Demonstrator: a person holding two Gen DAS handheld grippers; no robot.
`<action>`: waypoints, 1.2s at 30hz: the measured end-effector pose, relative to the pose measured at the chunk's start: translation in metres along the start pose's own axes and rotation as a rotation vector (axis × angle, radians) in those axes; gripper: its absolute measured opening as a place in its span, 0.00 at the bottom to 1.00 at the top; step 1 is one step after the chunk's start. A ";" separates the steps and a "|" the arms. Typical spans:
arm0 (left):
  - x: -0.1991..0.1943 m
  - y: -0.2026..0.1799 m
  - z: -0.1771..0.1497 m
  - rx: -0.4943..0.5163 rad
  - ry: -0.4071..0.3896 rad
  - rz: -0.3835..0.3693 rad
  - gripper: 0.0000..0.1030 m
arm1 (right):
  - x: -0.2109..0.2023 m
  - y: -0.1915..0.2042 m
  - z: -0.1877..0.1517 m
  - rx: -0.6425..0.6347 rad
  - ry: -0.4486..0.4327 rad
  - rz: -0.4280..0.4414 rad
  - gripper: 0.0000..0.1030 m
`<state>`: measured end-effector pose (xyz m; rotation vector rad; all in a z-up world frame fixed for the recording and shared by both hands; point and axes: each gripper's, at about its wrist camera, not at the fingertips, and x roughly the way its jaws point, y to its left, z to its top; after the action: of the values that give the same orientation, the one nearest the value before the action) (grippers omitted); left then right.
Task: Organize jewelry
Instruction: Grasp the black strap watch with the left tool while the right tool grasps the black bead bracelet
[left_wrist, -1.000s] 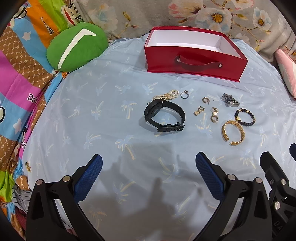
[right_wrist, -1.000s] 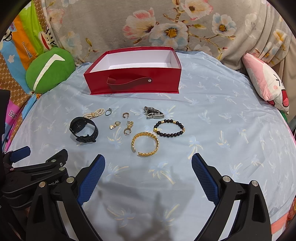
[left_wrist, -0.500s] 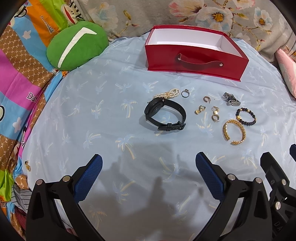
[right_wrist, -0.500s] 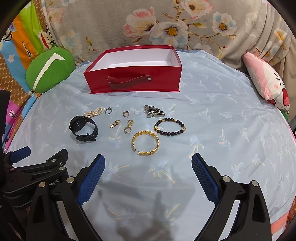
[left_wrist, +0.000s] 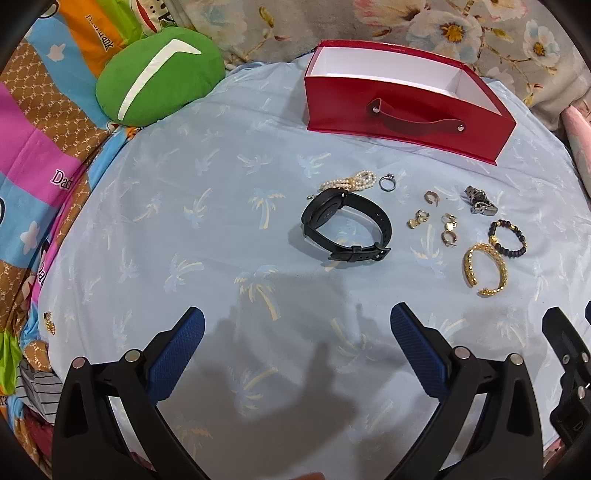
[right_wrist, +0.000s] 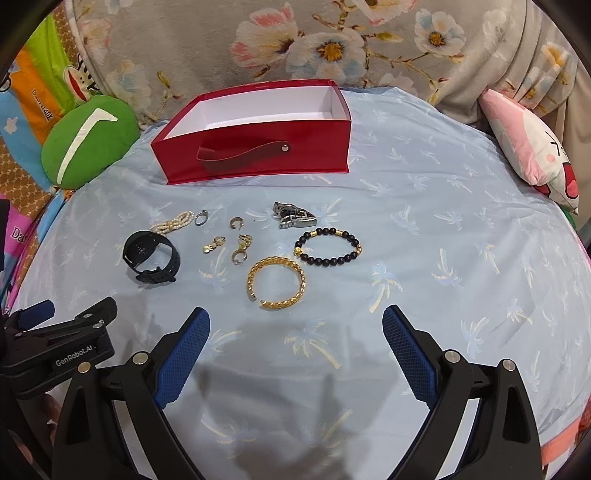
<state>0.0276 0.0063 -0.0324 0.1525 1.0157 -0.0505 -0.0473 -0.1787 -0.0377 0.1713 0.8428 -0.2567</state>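
Both grippers' fingers spread wide, empty: left gripper (left_wrist: 297, 326), right gripper (right_wrist: 296, 325). Blue palm-print sheet (right_wrist: 424, 236), floral fabric (right_wrist: 332, 40) behind. Red box (right_wrist: 255, 147) open; jewelry near it: black watch (right_wrist: 151, 256), gold bangle (right_wrist: 276, 282).

left gripper (left_wrist: 295, 332): lower centre of its frame, jaws wide apart, holding nothing | right gripper (right_wrist: 296, 330): lower centre, jaws wide apart, holding nothing
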 end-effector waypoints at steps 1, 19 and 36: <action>0.003 0.001 0.002 -0.006 0.006 0.000 0.96 | 0.002 -0.002 0.003 0.002 0.002 0.002 0.90; 0.067 -0.002 0.051 -0.082 0.053 0.033 0.96 | 0.078 -0.053 0.054 0.064 0.015 -0.067 0.77; 0.102 -0.001 0.054 -0.090 0.118 0.048 0.79 | 0.136 -0.062 0.052 0.052 0.120 -0.071 0.54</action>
<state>0.1271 -0.0003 -0.0910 0.0986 1.1300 0.0483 0.0588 -0.2722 -0.1095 0.2066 0.9628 -0.3379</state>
